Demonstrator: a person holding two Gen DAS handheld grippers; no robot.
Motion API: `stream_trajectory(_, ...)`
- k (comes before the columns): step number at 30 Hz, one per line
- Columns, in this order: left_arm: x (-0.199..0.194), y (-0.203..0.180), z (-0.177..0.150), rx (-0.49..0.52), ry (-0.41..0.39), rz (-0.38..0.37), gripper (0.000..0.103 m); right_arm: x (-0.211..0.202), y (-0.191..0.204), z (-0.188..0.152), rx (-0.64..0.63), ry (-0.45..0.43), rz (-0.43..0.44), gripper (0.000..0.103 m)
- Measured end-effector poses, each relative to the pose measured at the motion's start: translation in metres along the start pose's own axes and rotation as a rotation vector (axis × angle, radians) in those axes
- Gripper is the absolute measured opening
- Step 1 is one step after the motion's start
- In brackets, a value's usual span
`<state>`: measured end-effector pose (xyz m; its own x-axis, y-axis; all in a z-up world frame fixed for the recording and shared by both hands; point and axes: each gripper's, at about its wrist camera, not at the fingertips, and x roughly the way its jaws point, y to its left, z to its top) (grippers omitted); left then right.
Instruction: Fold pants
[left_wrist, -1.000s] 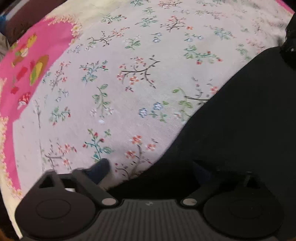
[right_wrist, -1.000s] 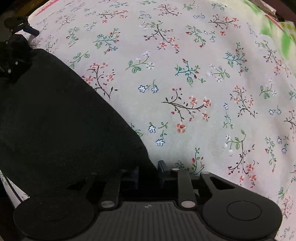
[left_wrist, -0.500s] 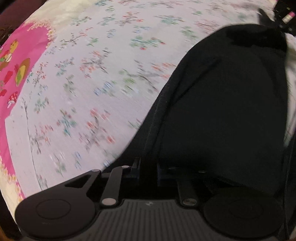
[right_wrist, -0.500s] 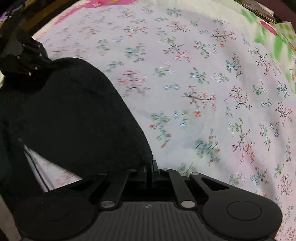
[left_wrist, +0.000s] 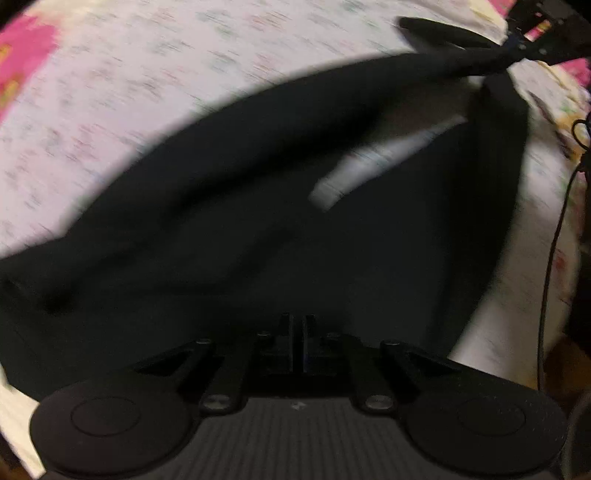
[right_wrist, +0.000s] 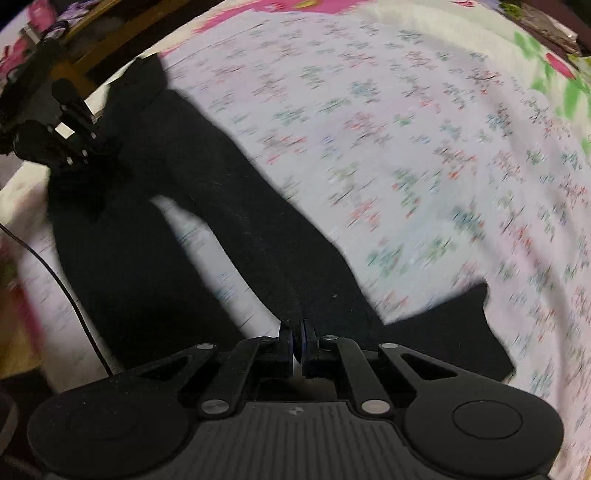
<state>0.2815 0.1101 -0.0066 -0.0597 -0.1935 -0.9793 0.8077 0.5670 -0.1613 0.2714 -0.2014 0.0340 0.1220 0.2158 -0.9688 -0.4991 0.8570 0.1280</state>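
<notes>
lifted off the bed (right_wrist: 406, 129) since a second ago, the pants (right_wrist: 229, 229) now hang stretched between the left gripper (left_wrist: 297, 334) and right gripper (right_wrist: 296, 341), each clenched on an end, likely to carry one half over the other.

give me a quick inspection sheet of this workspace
surface: floral sheet, blurred by motion
job's things: black pants lifted and stretched between both grippers, sheet showing through a gap
clutter: nothing seen
grippers: left gripper and right gripper, jaws closed on the pants
cables: thin black cable over the sheet's left edge
surroundings: pink printed fabric past the sheet; wooden frame at the far edge
</notes>
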Motion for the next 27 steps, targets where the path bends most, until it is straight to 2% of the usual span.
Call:
stream_trajectory(2, 0.005, -0.02, -0.008, 0.009, -0.01, -0.003, 0.015, 0.001, 0.012, -0.013, 0.01, 0.02, 0.048, 0.0)
stream_trajectory(4, 0.006, -0.029, -0.009, 0.014, -0.05, 0.007, 0.016, 0.009, 0.023, -0.023, -0.005, 0.036, 0.059, 0.0)
stream_trajectory(6, 0.002, -0.03, -0.003, 0.015, -0.115, 0.063, 0.017, 0.017, 0.023, -0.027, 0.007, 0.045, 0.073, 0.0)
stream_trajectory(7, 0.0, -0.029, -0.001, 0.027, -0.141, 0.121, 0.018, 0.019, 0.023, -0.027, 0.011, 0.042, 0.071, 0.0)
stream_trajectory(11, 0.001, -0.026, 0.012, 0.079, -0.203, 0.254, 0.02, 0.009, 0.019, -0.026, 0.031, 0.012, 0.058, 0.0)
stream_trajectory(13, 0.0, -0.035, 0.019, 0.163, -0.262, 0.366, 0.024, 0.001, 0.018, -0.025, 0.034, -0.002, 0.048, 0.0)
stream_trajectory(15, -0.004, -0.043, 0.026, 0.258, -0.314, 0.408, 0.034, -0.003, 0.016, -0.024, 0.037, -0.007, 0.044, 0.0)
stream_trajectory(17, 0.0, -0.049, 0.033, 0.405, -0.316, 0.435, 0.053, -0.002, 0.016, -0.023, 0.029, -0.001, 0.042, 0.0)
stream_trajectory(19, 0.008, -0.056, 0.04, 0.549, -0.304, 0.483, 0.058, 0.003, 0.017, -0.023, 0.028, 0.004, 0.045, 0.0)
stream_trajectory(22, 0.009, -0.064, 0.059, 0.616, -0.332, 0.452, 0.058, 0.006, 0.02, -0.022, 0.025, 0.012, 0.052, 0.0)
stream_trajectory(24, 0.016, -0.075, 0.07, 0.685, -0.36, 0.446, 0.066, 0.009, 0.023, -0.024, 0.024, 0.018, 0.058, 0.0)
stream_trajectory(25, 0.022, -0.078, 0.072, 0.73, -0.352, 0.462, 0.077, 0.01, 0.024, -0.025, 0.019, 0.02, 0.059, 0.0)
stream_trajectory(27, 0.044, -0.08, 0.078, 0.815, -0.297, 0.499, 0.08, 0.011, 0.024, -0.026, 0.017, 0.02, 0.062, 0.0)
